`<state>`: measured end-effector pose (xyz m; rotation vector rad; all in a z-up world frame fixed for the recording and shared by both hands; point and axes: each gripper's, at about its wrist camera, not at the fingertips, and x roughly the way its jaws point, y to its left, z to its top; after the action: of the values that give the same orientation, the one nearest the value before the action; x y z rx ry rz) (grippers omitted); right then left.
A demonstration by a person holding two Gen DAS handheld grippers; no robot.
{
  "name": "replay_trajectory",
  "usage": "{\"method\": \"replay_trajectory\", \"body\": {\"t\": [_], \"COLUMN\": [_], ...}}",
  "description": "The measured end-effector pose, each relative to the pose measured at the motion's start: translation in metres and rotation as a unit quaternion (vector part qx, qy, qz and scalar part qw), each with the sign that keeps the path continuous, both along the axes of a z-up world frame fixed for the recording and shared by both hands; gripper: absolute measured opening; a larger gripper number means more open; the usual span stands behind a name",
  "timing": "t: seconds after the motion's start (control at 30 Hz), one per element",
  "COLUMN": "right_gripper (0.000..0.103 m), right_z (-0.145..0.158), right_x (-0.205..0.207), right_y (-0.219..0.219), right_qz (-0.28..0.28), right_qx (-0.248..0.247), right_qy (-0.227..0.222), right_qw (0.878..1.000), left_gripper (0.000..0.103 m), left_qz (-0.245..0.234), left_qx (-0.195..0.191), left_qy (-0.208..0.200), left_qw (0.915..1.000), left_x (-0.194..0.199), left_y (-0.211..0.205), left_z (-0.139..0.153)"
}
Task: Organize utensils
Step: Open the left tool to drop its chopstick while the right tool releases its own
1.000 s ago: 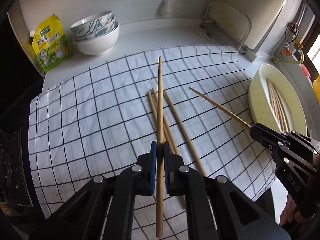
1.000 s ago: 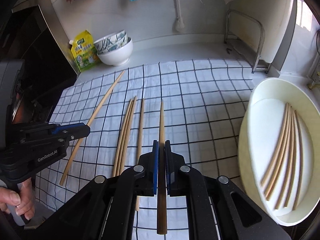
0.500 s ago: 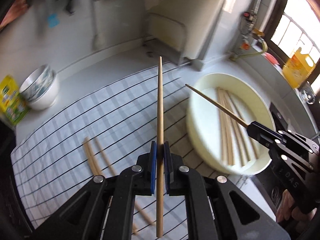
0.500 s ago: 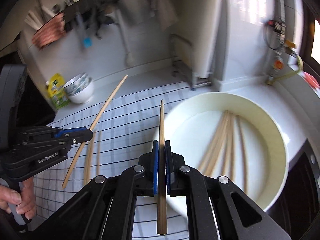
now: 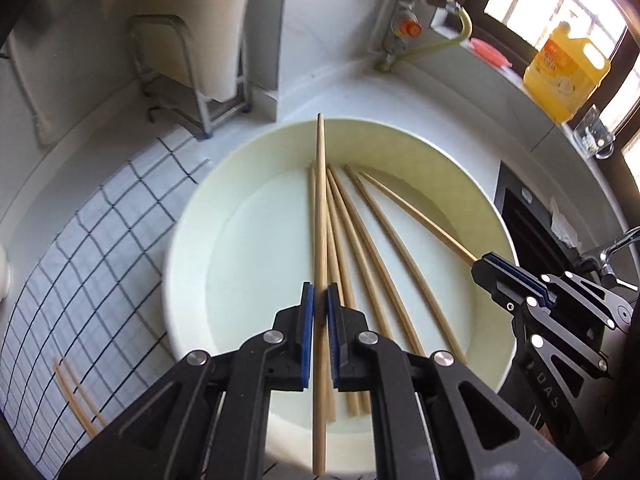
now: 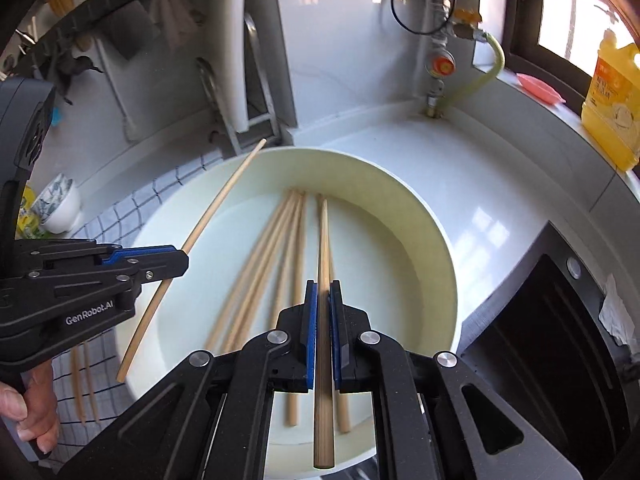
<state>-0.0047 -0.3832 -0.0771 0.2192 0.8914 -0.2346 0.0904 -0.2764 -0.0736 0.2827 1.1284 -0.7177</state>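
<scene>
Far to the left, a white cloth with a thin black grid [image 5: 92, 248] lies rumpled on the pale, glossy counter, and two slim wooden chopsticks [image 5: 76, 396] rest on it side by side near its lower edge; their ends run under the tool body, so their full length cannot be made out. Beside the cloth sits a wide, round cream basin [image 5: 192, 216] with a smooth matte wall and a flat floor, its near rim cut off by the frame. The left gripper [image 5: 320, 312], black hard plastic with blue pads, has its pads pressed onto a straight, round, pale wood chopstick [image 5: 320, 208] held above the basin, its tip reaching over the far rim. Below it a loose fan of chopsticks [image 5: 360, 248] lies on the basin floor, their near ends hidden behind the fingers, so the count is unclear. Further right, the right gripper [image 6: 322, 316] pinches a second chopstick [image 6: 323, 248] lengthwise over the basin, its grain finely lined; seen from the other camera, that stick looks bowed only by the lens. On the sill at the far right stands a translucent yellow plastic jug [image 5: 568, 76], its label too blurred to read.
</scene>
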Motion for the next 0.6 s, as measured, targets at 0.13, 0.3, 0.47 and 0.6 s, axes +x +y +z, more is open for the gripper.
{"method": "replay_trajectory", "body": {"t": [0.13, 0.3, 0.47, 0.6], "right_gripper": [0.006, 0.006, 0.008, 0.039], "right_z": [-0.016, -0.033, -0.036, -0.026], "right_x": [0.007, 0.013, 0.015, 0.013], "right_y": [-0.008, -0.014, -0.014, -0.013], "right_qz": [0.005, 0.013, 0.018, 0.017], "right_qx": [0.003, 0.017, 0.019, 0.004], "right_qy": [0.013, 0.029, 0.038, 0.029], "right_qw": [1.0, 0.999, 0.999, 0.999], "left_gripper": [0.008, 0.008, 0.013, 0.051], "left_qz": [-0.006, -0.001, 0.012, 0.033], "left_qx": [0.015, 0.032, 0.034, 0.026], "left_qy": [0.017, 0.027, 0.023, 0.016], "left_qw": [0.9997, 0.9991, 0.9991, 0.999], "left_x": [0.004, 0.01, 0.015, 0.018], "left_y": [-0.016, -0.021, -0.02, -0.009], "left_z": [-0.02, -0.035, -0.034, -0.026]}}
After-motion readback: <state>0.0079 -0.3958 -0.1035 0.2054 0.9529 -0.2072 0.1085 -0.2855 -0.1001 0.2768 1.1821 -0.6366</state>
